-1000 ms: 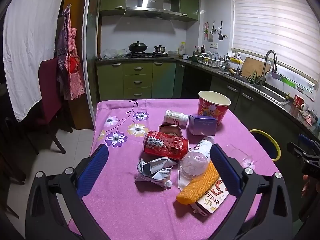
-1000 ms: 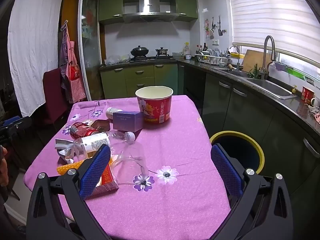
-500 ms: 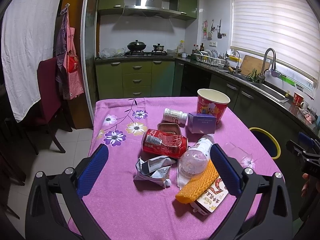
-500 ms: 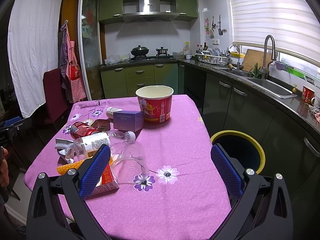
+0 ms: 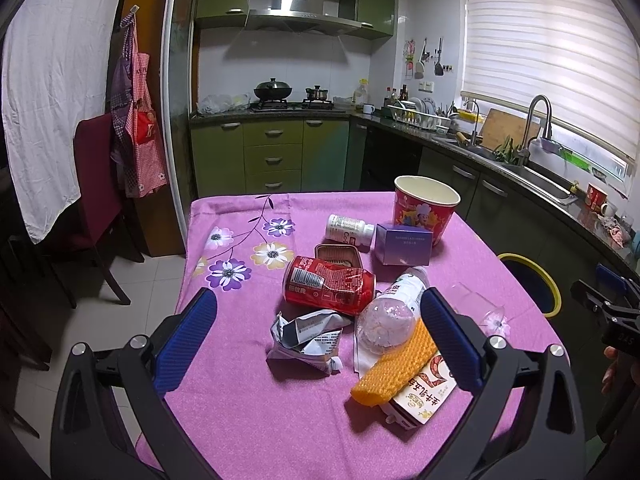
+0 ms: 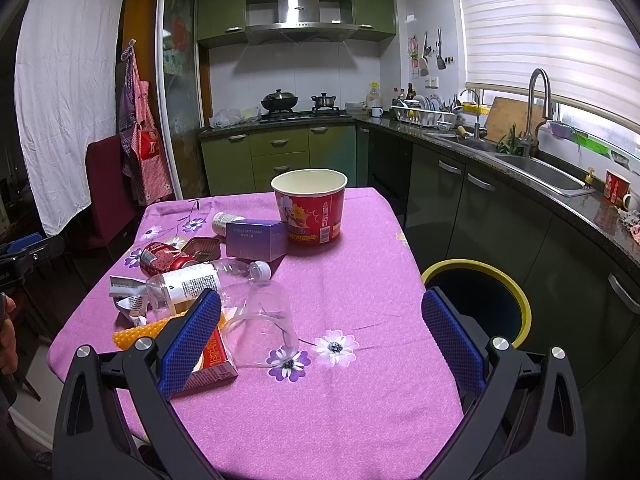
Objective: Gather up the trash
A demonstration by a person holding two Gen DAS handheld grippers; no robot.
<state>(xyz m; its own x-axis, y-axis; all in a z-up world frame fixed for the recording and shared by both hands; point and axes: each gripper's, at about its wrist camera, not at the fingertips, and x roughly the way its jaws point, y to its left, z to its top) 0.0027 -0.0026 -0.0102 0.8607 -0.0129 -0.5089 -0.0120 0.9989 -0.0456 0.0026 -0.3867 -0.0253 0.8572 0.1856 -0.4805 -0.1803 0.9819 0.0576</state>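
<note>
Directly ahead of left gripper (image 5: 318,330): wrapper (image 5: 306,338).

We note a table (image 5: 240,400) under purple floral cloth, bearing a dented red can (image 5: 329,285), crumpled wrapper (image 5: 308,336), paper bucket (image 5: 425,209) and purple box (image 5: 404,243).

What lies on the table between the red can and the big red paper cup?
In the left wrist view, a small open tin and a purple box lie between the red can and the paper cup.
</note>
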